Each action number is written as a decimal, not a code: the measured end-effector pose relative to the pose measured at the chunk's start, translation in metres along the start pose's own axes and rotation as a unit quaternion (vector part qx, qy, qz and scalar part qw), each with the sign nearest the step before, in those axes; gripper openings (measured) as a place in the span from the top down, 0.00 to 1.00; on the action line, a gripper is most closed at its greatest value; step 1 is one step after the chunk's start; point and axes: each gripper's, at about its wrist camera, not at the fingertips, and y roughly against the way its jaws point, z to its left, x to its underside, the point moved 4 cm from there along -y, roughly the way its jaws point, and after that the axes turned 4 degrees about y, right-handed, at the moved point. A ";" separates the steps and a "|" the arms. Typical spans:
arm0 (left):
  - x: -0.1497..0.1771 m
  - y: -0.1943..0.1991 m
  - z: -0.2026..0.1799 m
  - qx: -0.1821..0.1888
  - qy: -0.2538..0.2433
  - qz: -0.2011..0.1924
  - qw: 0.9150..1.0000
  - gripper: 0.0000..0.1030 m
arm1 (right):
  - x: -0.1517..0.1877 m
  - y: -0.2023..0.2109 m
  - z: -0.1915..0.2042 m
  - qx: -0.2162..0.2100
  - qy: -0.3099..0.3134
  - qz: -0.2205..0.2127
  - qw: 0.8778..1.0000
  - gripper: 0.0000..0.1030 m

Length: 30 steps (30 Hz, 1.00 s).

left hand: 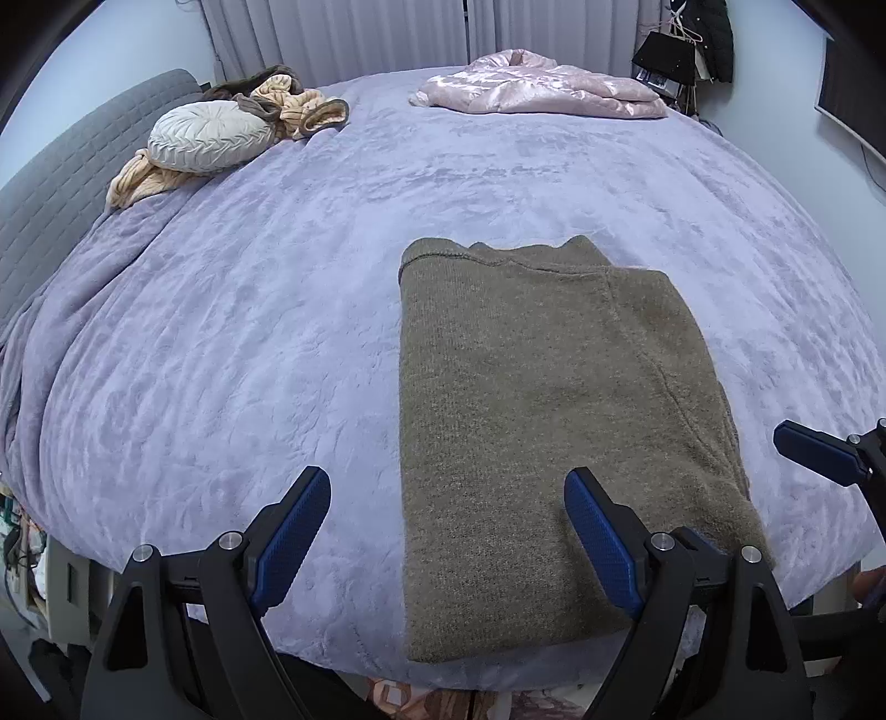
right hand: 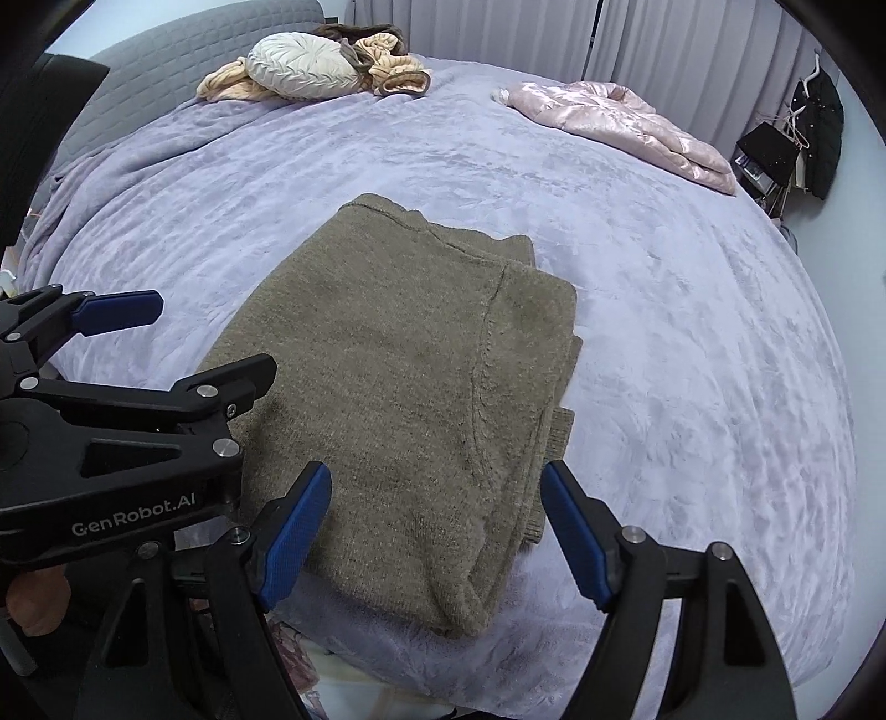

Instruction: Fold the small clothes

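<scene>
The folded sweater [right hand: 398, 399], judged soft and limp, lay below both spread, empty hand-held grippers, left [left hand: 446, 545] and right [right hand: 434, 531]; grasp its near corners.

A lavender plush blanket [left hand: 277, 332] spreads beneath and ahead of the grippers. Far ahead to the left lies a round pleated cushion [left hand: 207, 135] on a crumpled peach garment [left hand: 302, 102] — both against a grey quilted headboard [left hand: 61, 183]. Far ahead to the right: a shiny pink jacket [left hand: 531, 83], pale curtains [left hand: 376, 33] behind.
</scene>
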 end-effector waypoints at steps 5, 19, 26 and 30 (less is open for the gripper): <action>0.000 0.000 -0.002 -0.002 0.005 -0.008 1.000 0.15 | -0.004 -0.001 0.003 0.001 0.006 -0.001 1.000 0.22; 0.000 0.001 -0.002 0.011 0.006 -0.013 1.000 0.15 | -0.008 -0.004 0.002 0.010 0.015 0.002 1.000 0.22; 0.001 0.000 0.004 0.015 0.022 -0.008 1.000 0.15 | -0.011 -0.002 0.006 0.012 0.021 0.001 1.000 0.22; 0.001 0.000 0.008 0.016 0.029 -0.008 0.999 0.15 | -0.014 -0.001 0.009 0.015 0.026 0.000 1.000 0.22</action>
